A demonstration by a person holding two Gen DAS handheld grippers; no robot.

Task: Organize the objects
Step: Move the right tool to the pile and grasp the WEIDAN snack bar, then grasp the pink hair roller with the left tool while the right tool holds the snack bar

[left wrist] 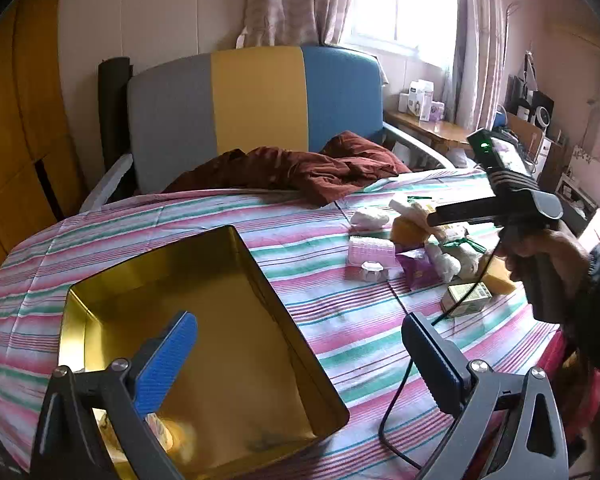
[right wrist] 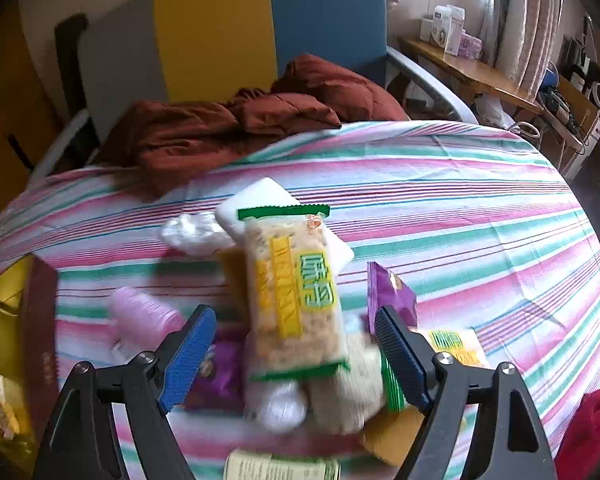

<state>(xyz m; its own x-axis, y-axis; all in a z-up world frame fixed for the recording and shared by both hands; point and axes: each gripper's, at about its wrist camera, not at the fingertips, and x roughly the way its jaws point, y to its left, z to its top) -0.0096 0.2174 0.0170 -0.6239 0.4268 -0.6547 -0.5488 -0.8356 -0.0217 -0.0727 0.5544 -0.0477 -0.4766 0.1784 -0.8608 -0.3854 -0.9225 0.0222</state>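
1. Bed (left wrist: 204, 216) with striped sheet carries the gold tin (left wrist: 204, 320) and a snack pile.
2. Rice-cracker packet (right wrist: 292, 292) tops the pile: light, crinkly, brittle; best pinched across its middle.
3. Right gripper (right wrist: 296, 332) fingers spread around it; left gripper (left wrist: 300, 340) fingers spread, empty.

The tin (left wrist: 204, 320) is viewed closely from the left wrist; the snacks (right wrist: 292, 292) from the right. The bedspread (left wrist: 340, 340) is shared.
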